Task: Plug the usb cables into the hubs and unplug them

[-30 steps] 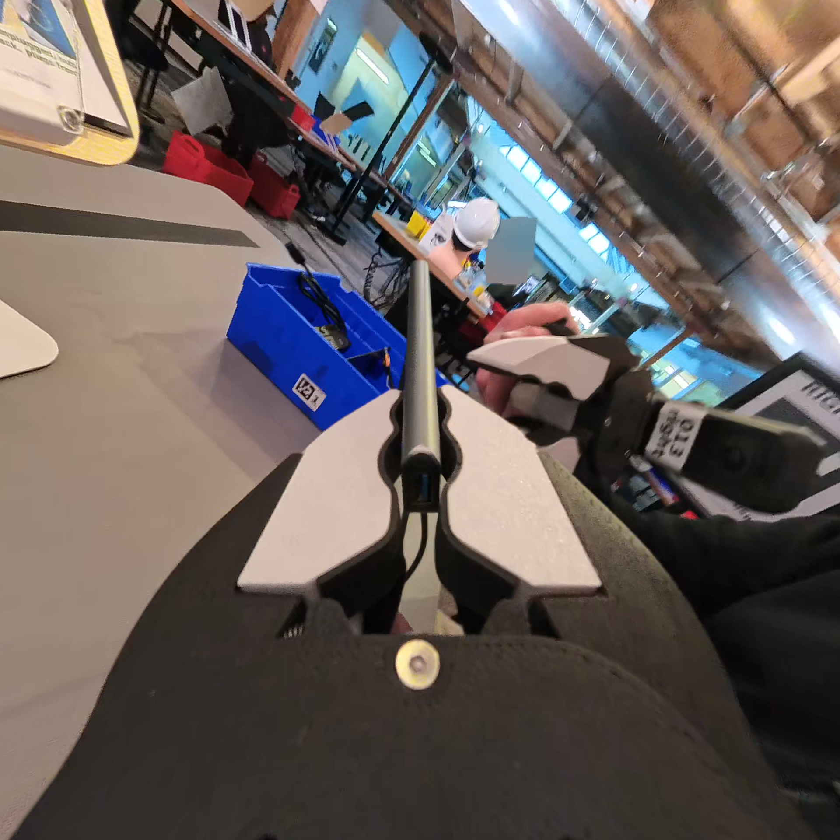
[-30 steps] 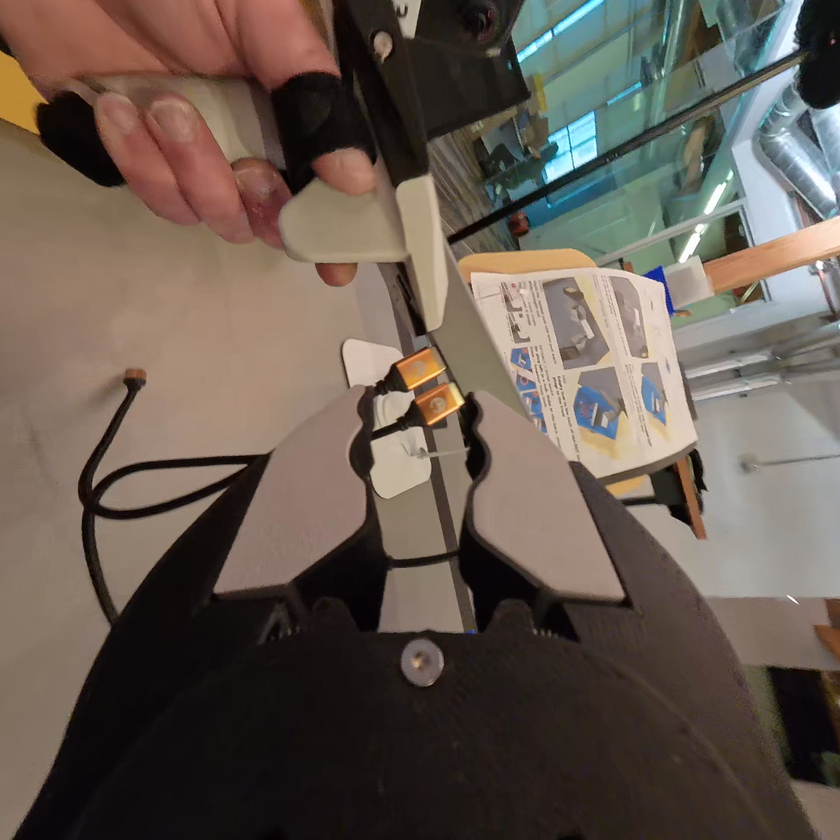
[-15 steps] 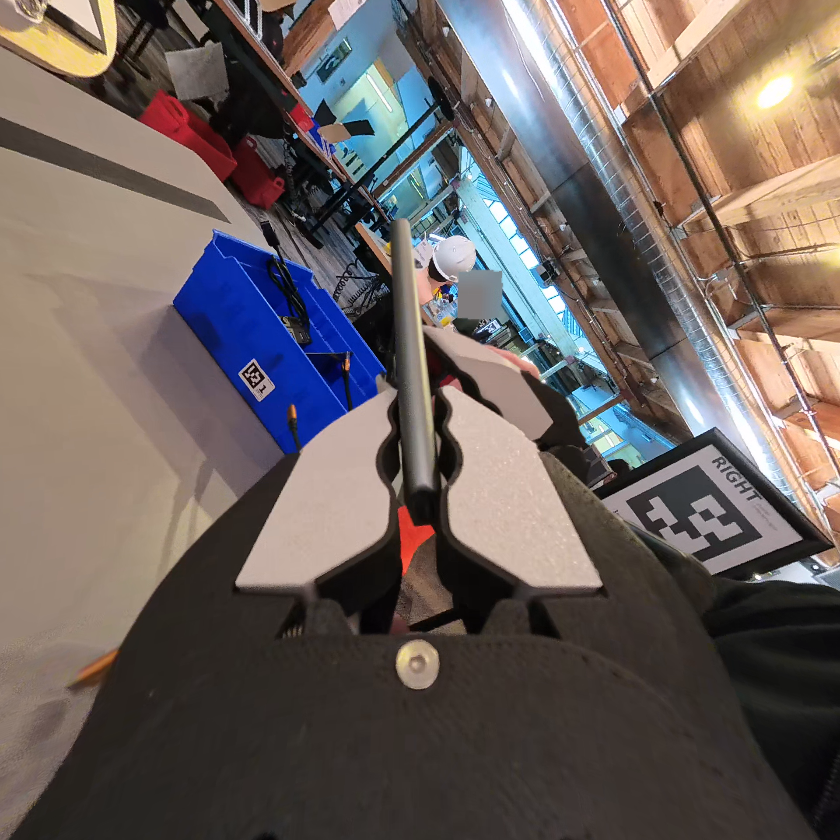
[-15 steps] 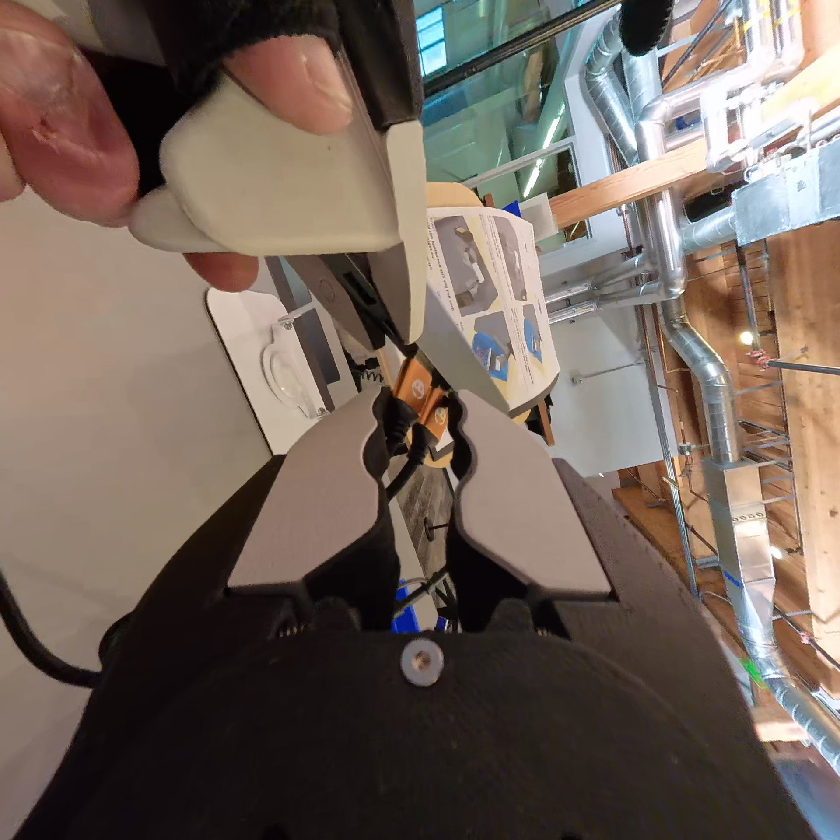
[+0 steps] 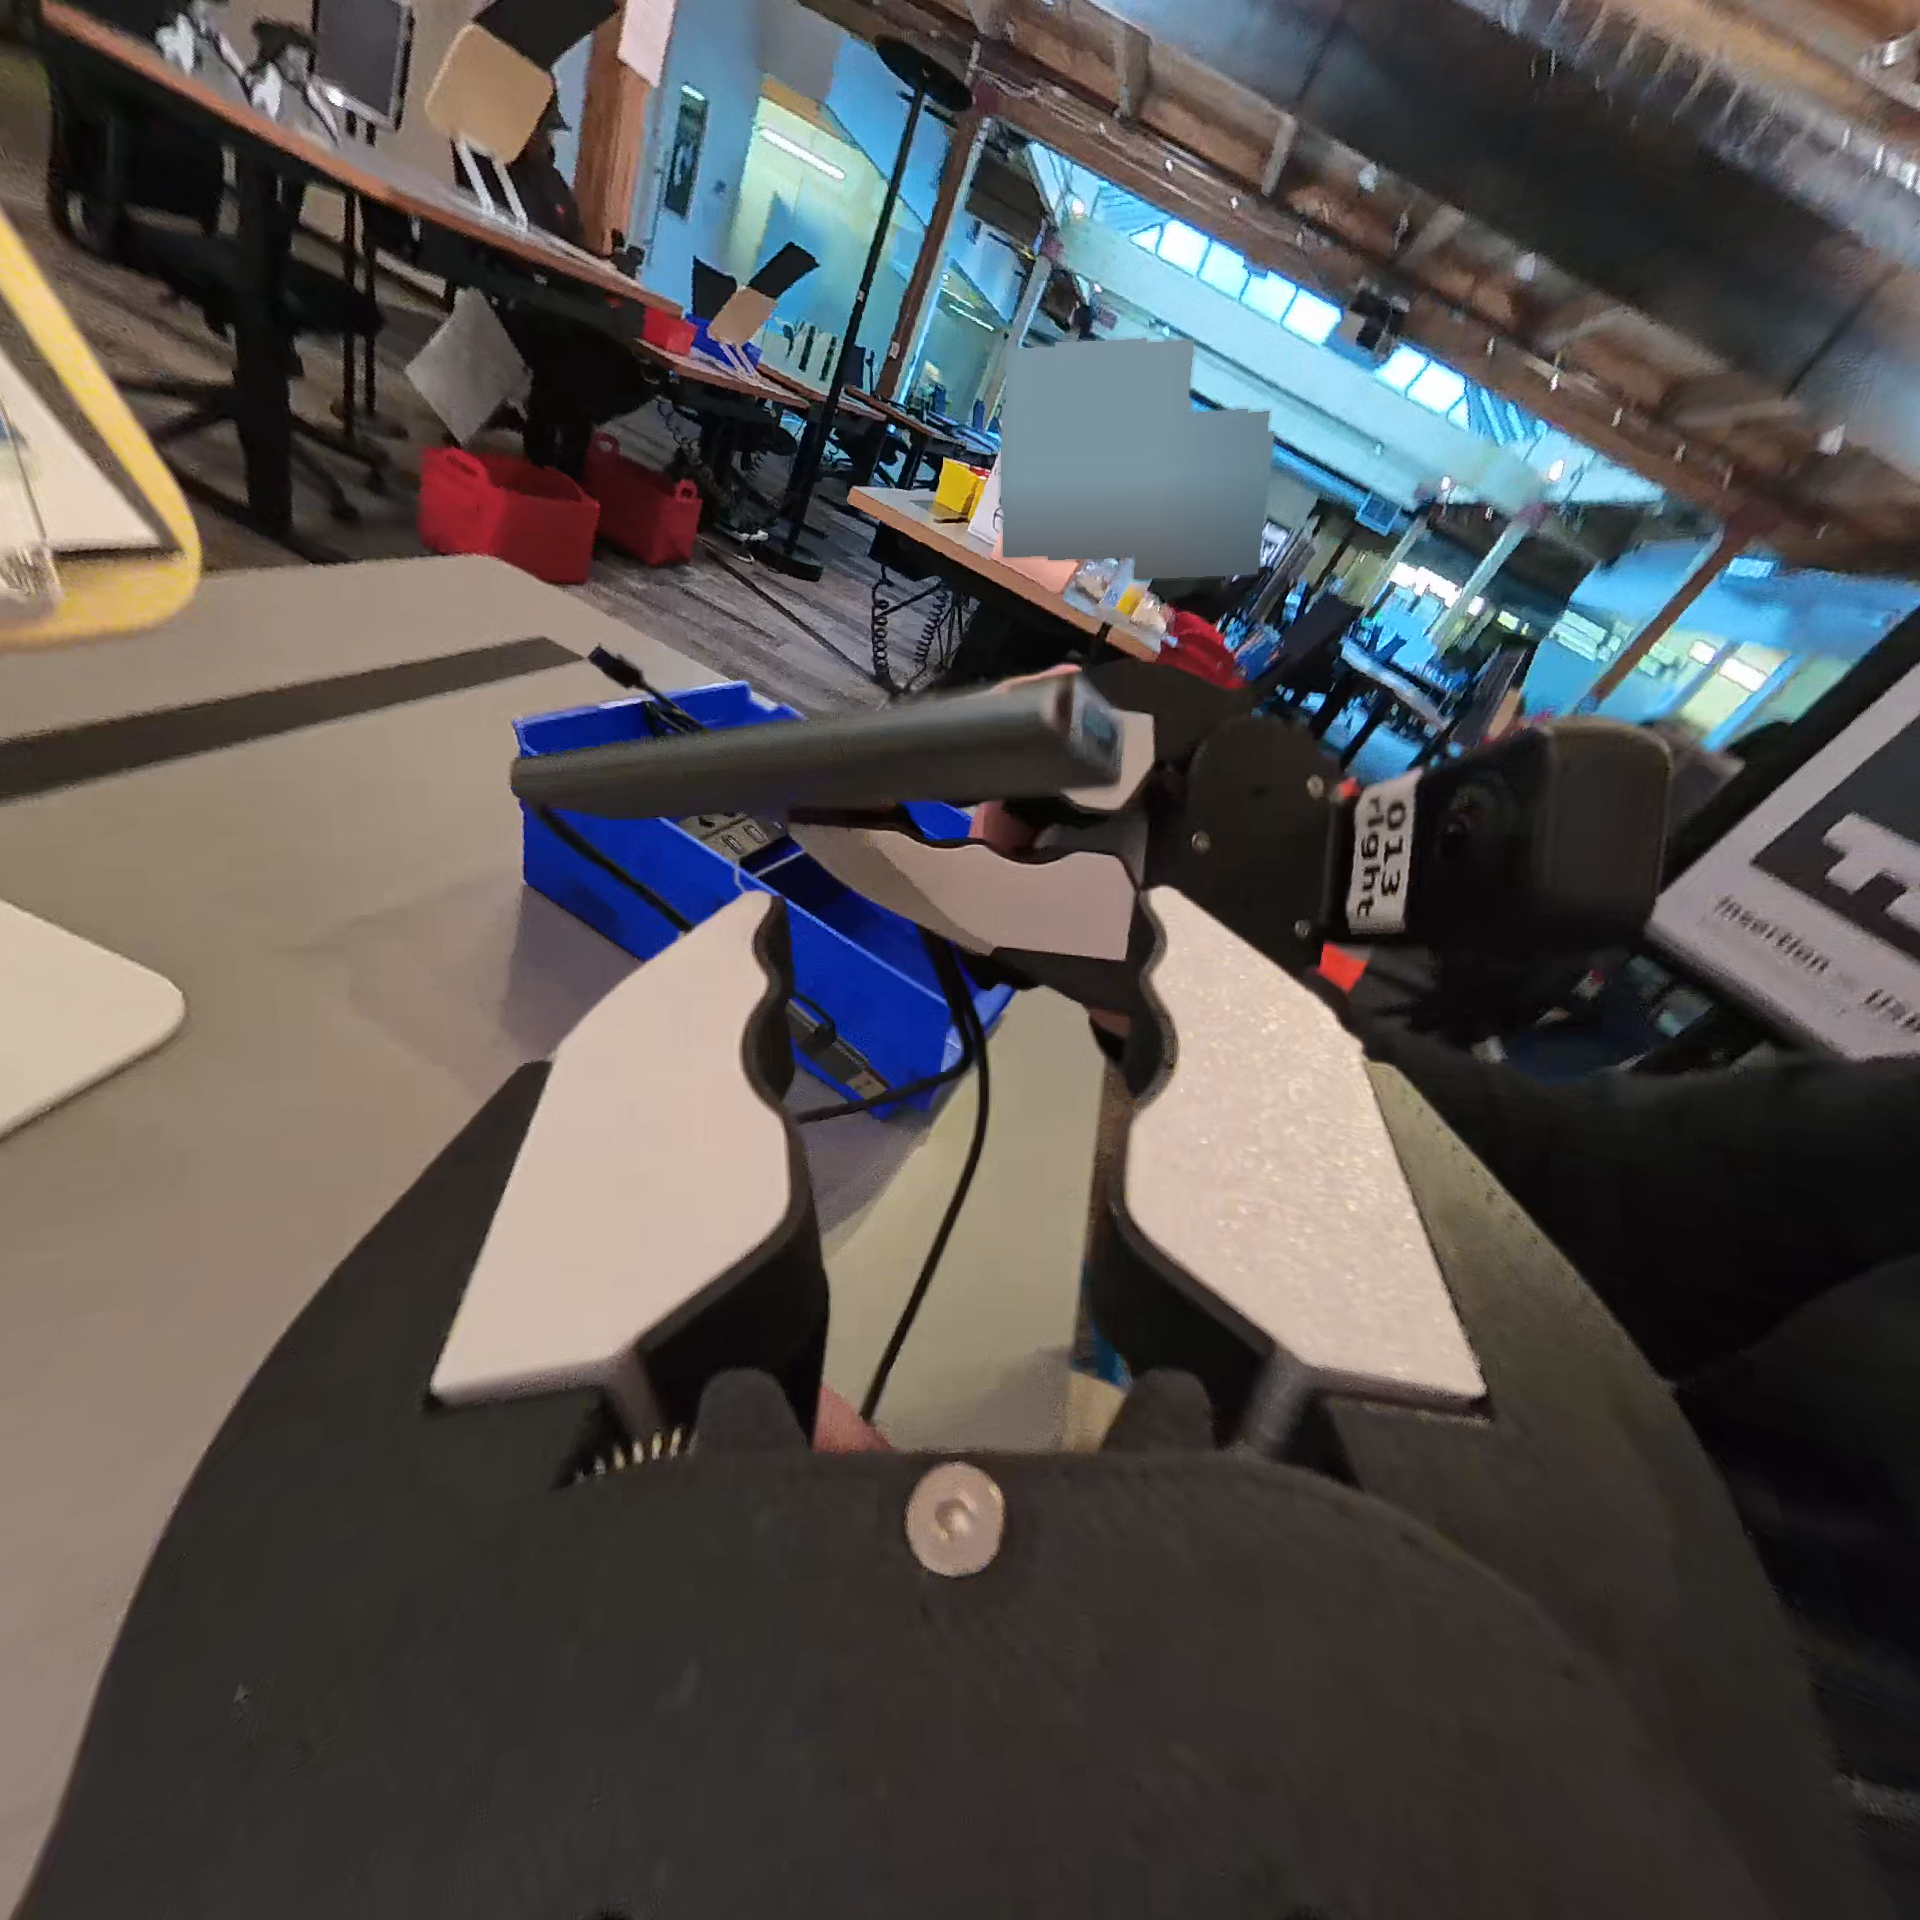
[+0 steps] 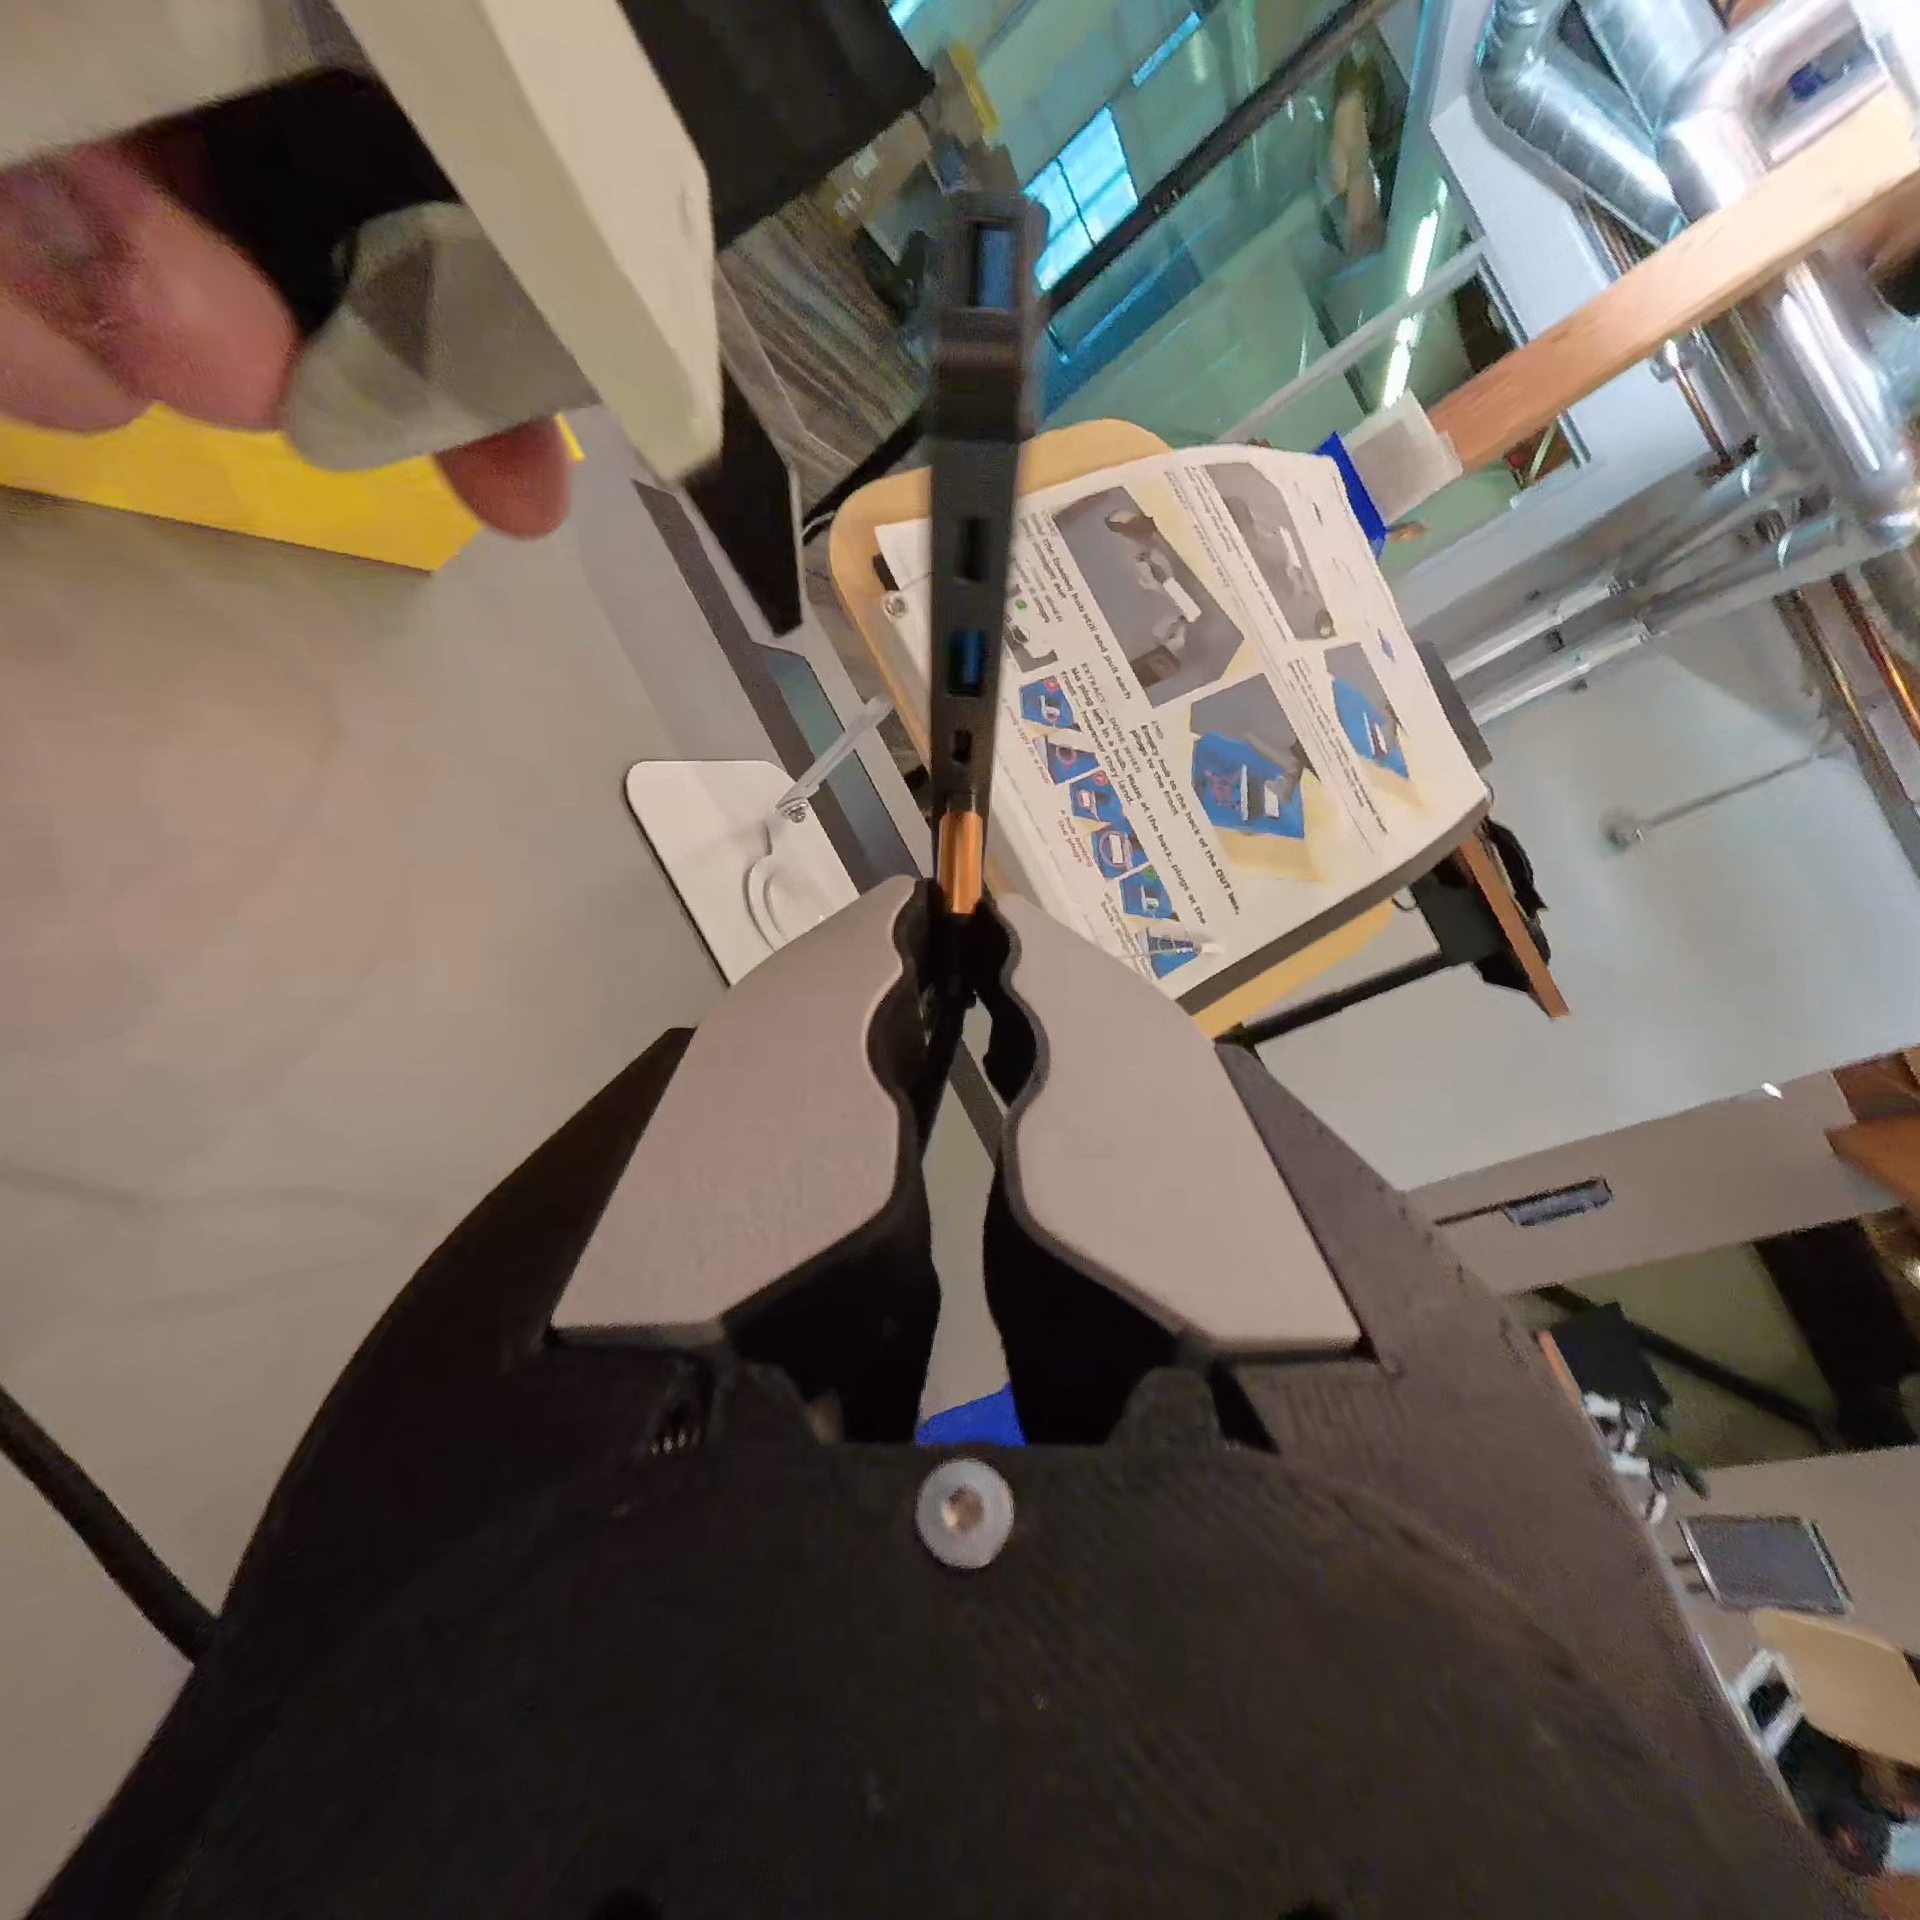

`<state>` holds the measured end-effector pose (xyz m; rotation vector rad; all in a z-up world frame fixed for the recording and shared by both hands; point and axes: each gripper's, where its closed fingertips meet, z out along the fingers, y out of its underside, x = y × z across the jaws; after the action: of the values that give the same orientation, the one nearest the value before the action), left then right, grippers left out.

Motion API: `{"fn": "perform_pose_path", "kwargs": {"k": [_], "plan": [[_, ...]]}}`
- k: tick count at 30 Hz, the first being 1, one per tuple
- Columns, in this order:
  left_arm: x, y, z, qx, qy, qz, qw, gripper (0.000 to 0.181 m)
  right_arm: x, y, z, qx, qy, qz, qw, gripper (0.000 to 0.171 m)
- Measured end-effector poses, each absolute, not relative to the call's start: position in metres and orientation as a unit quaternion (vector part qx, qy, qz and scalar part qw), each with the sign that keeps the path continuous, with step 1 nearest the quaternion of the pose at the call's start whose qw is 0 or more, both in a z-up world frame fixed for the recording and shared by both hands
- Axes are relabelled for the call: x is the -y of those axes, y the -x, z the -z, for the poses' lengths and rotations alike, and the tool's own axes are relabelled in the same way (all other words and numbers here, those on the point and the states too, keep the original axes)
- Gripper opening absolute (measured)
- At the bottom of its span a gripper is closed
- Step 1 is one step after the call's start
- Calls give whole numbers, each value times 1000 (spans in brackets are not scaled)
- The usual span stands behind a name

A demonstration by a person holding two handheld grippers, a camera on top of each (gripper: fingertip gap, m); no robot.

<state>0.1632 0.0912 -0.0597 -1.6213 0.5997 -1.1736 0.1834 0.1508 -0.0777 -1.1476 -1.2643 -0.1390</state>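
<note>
The dark grey hub (image 5: 810, 758) hangs level in the air above the table, free of my left gripper (image 5: 961, 914), which is open and empty just below it. My right gripper (image 5: 997, 821) comes in from the right. In the right wrist view my right gripper (image 6: 956, 914) is shut on an orange USB plug (image 6: 956, 857) that sits in the hub (image 6: 971, 499); the hub sticks out past the fingertips. A finger of the left gripper (image 6: 582, 229) and a hand show at top left. A black cable (image 5: 935, 1195) hangs between my left fingers.
A blue bin (image 5: 883, 997) with cables and another hub stands on the grey table (image 5: 312, 935) behind the grippers. A white pad (image 5: 62, 1008) lies at the left. An instruction sheet on a wooden board (image 6: 1195, 707) and a yellow block (image 6: 260, 499) stand farther off. Left tips to right tips: about 7 centimeters.
My left gripper has opened and let go of the hub, then drawn back. The hub now hangs from the right gripper by the orange plug and has turned crosswise in the left view.
</note>
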Motion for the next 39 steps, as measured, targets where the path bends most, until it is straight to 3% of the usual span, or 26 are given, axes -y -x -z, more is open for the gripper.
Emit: {"fn": "perform_pose_path", "kwargs": {"k": [6,11,18,28,39], "plan": [[-102,-143,58,-374,648,264,609,63,-125,-177,85,626,485,-78,606,7],[-85,-157,64,-499,566,85,651,51,-96,-164,90,667,458,-147,569,7],[-74,-166,74,-544,521,34,656,15,-87,-159,89,684,438,-133,568,7],[-75,-162,81,-570,524,-2,632,11,-86,-159,86,715,359,47,598,9],[-65,-162,80,-600,492,-3,630,11,-77,-156,88,730,347,63,585,7]]}}
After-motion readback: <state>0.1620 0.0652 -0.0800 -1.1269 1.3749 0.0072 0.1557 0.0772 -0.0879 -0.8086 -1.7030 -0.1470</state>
